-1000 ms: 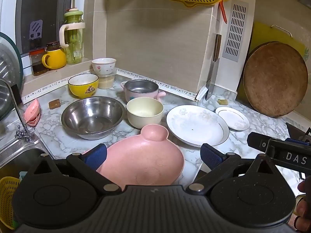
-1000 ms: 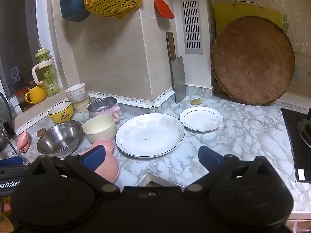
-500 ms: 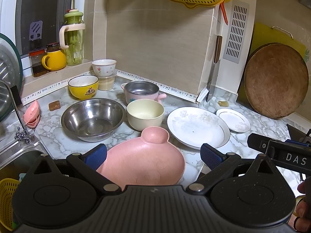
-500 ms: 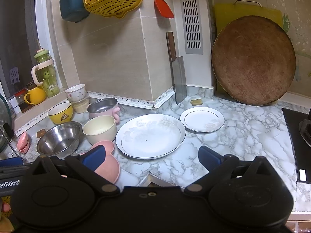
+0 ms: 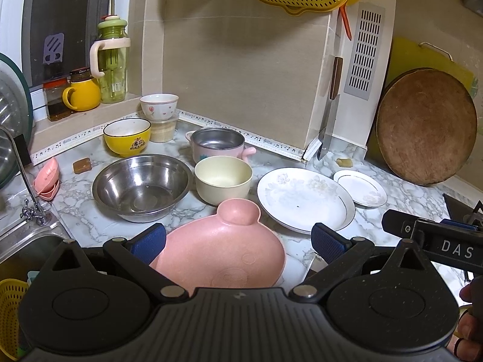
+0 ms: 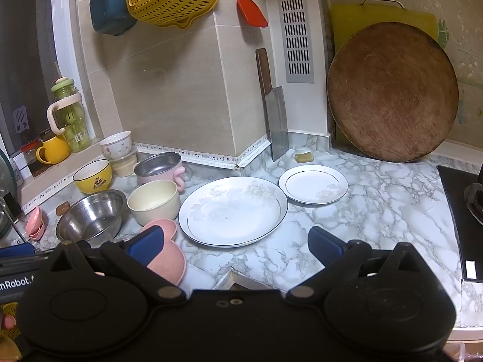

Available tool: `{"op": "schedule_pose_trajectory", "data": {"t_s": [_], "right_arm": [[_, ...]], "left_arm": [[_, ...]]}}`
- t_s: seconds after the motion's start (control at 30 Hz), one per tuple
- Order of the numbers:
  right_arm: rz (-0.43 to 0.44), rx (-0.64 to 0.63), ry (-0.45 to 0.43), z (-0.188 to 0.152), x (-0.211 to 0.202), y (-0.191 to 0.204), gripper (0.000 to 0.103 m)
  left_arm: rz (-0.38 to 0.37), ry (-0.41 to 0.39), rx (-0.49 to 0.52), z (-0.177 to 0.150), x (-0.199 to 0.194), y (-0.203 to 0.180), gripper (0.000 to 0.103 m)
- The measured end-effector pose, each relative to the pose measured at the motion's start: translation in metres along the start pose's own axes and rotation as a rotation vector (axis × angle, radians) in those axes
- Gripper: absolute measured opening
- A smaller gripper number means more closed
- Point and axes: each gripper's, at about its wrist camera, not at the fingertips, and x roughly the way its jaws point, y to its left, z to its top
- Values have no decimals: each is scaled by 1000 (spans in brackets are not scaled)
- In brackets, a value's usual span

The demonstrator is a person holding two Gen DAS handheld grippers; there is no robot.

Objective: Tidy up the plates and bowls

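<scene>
your left hand-held gripper [image 5: 238,242] hangs released, fingers spread wide, and the pink plate [image 5: 223,250] lies right between them and just ahead on the tabletop [image 5: 401,193]. its long axis runs straight away from you, the round ear-like lobe pointing off toward the cream bowl [image 5: 223,178] beyond it. the near rim drops out of sight under the gripper body, so you cannot tell whether the pads touch the plate or only flank it from above.

your right hand-held gripper [image 6: 237,246] is also released and grasps nothing. from it, the large white plate [image 6: 232,211] sits just ahead and a little to the left, the small white plate [image 6: 314,184] further ahead to the right, the two close but whether their rims touch is hard to make out. the pink plate is half covered by its left finger.

so the left hand looks nearer to the pink plate, the right to the white ones (that split seems the natural one).

ahead and to the left of the left gripper stand the steel bowl [image 5: 142,187], the yellow bowl [image 5: 126,135] and a small pink-handled pot [image 5: 217,144], the pot touching or nearly touching the cream bowl.
</scene>
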Motion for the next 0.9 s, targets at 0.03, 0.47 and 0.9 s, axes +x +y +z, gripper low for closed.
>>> {"op": "schedule_pose_trajectory", "data": {"t_s": [0.03,0.47,0.9], "right_arm": [[1,0,0,0,0,0,102],[5,-28,15,9,31,-19,102],[-8,-76,170,28,144,-73,101]], "left_arm": [[-2,0,2,0,1,0,103],[20,32,-22,8,37,-9,103],[82,187,26,25,155,-43,103]]}}
